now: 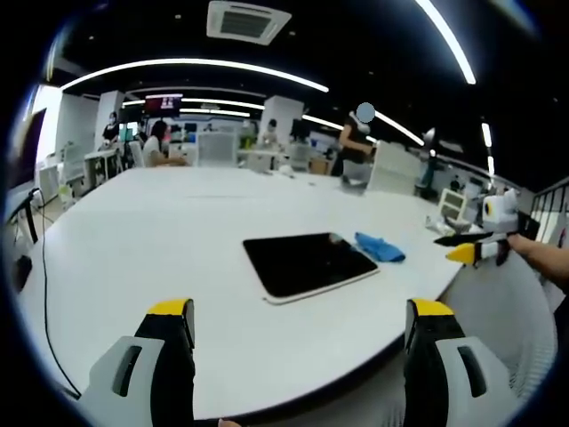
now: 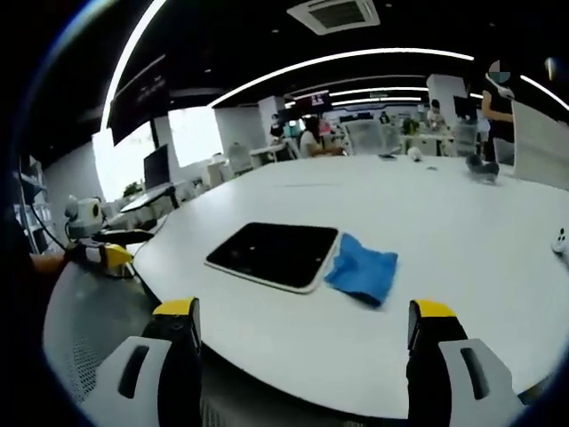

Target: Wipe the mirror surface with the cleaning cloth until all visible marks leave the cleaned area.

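Right now I have both grippers held back off the tabletop (image 2: 462,231), so the step in hand, as I judge it, is fetching the cleaning cloth (image 2: 363,274) before any wiping starts. From the right gripper view, the right gripper (image 2: 302,325) has its jaws spread wide with nothing between them, and the blue cloth lies crumpled just beside the far edge of the mirror (image 2: 274,253), touching or nearly touching its rim. The mirror itself lies flat near the tabletop's edge, a dark slab with a pale border. In the left gripper view, the left gripper (image 1: 300,325) is equally wide and empty. To do this well I'd bring the right jaws down over the thickest fold of the cloth, not its thin corner, so a good wad is pinched and the pad beneath stays flat for wiping. I'd keep the metal tips off the glass while closing. The left gripper could steady the mirror's border, since a light slab like that looks likely to slide under strokes. I cannot make out marks on the surface from here.
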`<state>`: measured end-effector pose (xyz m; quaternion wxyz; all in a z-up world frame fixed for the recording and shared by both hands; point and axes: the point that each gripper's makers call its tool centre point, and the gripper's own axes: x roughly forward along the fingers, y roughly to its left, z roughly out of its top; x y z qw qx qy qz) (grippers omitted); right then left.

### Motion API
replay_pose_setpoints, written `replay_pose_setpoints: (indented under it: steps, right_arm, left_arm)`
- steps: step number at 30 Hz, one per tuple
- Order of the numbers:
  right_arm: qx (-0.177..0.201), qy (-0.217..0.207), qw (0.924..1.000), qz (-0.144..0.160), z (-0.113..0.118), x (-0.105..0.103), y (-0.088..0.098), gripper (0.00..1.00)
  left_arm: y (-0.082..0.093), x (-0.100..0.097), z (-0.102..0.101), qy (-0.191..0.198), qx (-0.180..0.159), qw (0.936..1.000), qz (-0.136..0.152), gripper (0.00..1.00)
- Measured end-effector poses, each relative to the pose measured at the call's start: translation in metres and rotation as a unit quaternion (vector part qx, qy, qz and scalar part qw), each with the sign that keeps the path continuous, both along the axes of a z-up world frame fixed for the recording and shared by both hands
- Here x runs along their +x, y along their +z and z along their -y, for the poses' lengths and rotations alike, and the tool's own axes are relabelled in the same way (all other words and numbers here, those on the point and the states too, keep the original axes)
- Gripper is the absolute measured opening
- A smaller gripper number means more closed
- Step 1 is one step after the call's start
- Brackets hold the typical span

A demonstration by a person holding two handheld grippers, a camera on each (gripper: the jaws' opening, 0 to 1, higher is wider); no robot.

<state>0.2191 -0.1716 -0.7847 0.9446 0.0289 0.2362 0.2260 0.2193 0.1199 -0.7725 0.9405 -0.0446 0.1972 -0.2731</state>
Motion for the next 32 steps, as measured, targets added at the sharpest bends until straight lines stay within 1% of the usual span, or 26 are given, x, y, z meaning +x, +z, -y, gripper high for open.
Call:
replay_pose_setpoints:
  steps: [3, 17, 22, 27, 29, 32]
  right_arm:
    - [0.000, 0.006, 1.0000, 0.000, -0.0020, -0.0019, 0.0009, 0.92]
    - [0.004, 0.023, 0.9997, -0.007, -0.0065, -0.0069, -0.0004, 0.90]
    - [0.007, 0.023, 0.9996, -0.014, -0.0074, -0.0063, -0.0017, 0.86]
    - [0.008, 0.028, 0.9994, -0.017, -0.0097, -0.0087, -0.0023, 0.86]
    - [0.013, 0.026, 0.9994, -0.020, -0.0095, -0.0091, -0.0028, 0.87]
    - [0.012, 0.024, 0.9994, -0.021, -0.0090, -0.0085, -0.0027, 0.88]
  left_arm:
    - [0.0001, -0.0005, 0.0007, -0.002, -0.001, 1.0000, 0.000, 0.99]
    - [0.0013, -0.0003, 0.0024, -0.006, -0.004, 1.0000, 0.003, 0.99]
    - [0.0007, -0.0011, 0.0015, -0.003, -0.002, 1.0000, 0.001, 0.99]
    - [0.0005, -0.0007, 0.0002, 0.001, 0.000, 1.0000, 0.002, 0.99]
    - [-0.0010, -0.0029, 0.0031, -0.010, 0.003, 0.9999, -0.002, 0.99]
    - [-0.0021, -0.0031, 0.0050, -0.016, 0.007, 0.9998, -0.006, 0.99]
